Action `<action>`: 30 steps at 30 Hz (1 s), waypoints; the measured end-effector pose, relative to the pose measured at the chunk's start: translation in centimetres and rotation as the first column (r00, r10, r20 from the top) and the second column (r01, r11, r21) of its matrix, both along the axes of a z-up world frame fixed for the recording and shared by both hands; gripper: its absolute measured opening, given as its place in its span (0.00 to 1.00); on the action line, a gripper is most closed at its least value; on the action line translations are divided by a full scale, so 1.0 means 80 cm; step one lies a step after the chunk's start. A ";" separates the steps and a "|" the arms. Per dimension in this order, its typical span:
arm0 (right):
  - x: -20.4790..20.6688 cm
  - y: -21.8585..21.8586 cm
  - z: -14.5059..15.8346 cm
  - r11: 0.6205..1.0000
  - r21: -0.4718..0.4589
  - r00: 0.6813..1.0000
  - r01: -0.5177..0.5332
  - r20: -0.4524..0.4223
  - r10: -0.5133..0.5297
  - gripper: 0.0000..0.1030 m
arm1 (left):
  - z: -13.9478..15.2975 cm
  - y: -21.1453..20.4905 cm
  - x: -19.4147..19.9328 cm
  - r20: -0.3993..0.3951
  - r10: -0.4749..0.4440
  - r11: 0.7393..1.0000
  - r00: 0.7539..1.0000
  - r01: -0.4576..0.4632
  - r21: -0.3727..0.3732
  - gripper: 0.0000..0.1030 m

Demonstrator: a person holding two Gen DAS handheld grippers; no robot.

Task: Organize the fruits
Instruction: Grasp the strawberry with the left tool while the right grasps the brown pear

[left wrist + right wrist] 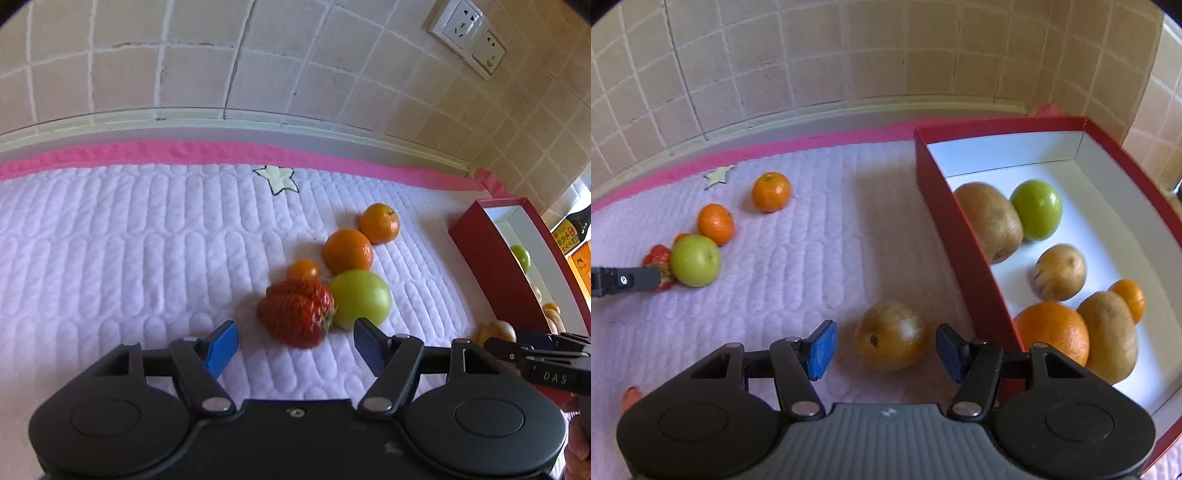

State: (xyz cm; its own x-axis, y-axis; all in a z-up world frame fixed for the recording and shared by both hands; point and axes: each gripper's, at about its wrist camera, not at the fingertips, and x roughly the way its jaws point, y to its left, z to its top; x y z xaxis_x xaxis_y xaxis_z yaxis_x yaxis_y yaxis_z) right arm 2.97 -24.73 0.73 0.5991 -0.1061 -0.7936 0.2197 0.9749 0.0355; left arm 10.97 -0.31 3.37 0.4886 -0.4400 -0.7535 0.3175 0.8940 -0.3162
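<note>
My left tongs (295, 345) gape before the strawberry (295, 314), right tongs (886, 349) wide around a brown fruit (891, 335).

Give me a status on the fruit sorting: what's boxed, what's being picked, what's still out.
Done: six pieces lie in the red box, among them a green apple and a large orange. In hand: nothing gripped; the open right gripper brackets a brown fruit, the open left gripper faces the strawberry. Left: those two, another green apple, three oranges.
</note>
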 end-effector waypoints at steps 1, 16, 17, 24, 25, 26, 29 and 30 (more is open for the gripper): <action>0.001 0.001 0.000 1.000 -0.007 1.000 -0.003 0.000 0.003 0.59 | -0.002 -0.004 0.003 0.007 0.000 1.000 1.000 0.000 0.004 0.79; 0.009 0.010 -0.011 0.996 -0.086 0.998 -0.028 -0.054 0.024 0.46 | -0.010 -0.001 0.010 0.072 -0.085 0.996 0.994 0.085 0.003 0.62; 0.010 0.010 -0.011 0.996 -0.083 0.998 -0.025 -0.052 0.021 0.46 | -0.012 -0.001 0.012 0.070 -0.084 0.996 0.994 0.084 0.004 0.61; 0.007 0.002 -0.005 0.999 0.002 0.999 -0.033 -0.028 0.033 0.45 | -0.011 0.001 0.008 0.096 -0.073 0.997 0.993 0.075 -0.010 0.55; 0.006 -0.001 -0.001 0.998 0.043 0.999 -0.043 -0.016 0.043 0.45 | -0.008 0.001 0.005 0.103 -0.067 0.998 0.992 0.068 -0.008 0.54; 0.005 -0.002 0.004 0.996 0.073 0.999 -0.053 -0.001 0.053 0.44 | -0.001 0.001 0.001 0.115 -0.057 0.998 0.992 0.058 -0.007 0.54; -0.001 -0.004 0.028 0.992 0.096 0.995 -0.084 0.070 0.077 0.44 | 0.035 0.001 -0.009 0.187 -0.031 0.999 0.982 0.036 -0.023 0.54; -0.003 -0.005 0.038 0.990 0.105 0.992 -0.093 0.094 0.083 0.44 | 0.052 -0.001 -0.013 0.220 -0.028 0.999 0.975 0.035 -0.030 0.54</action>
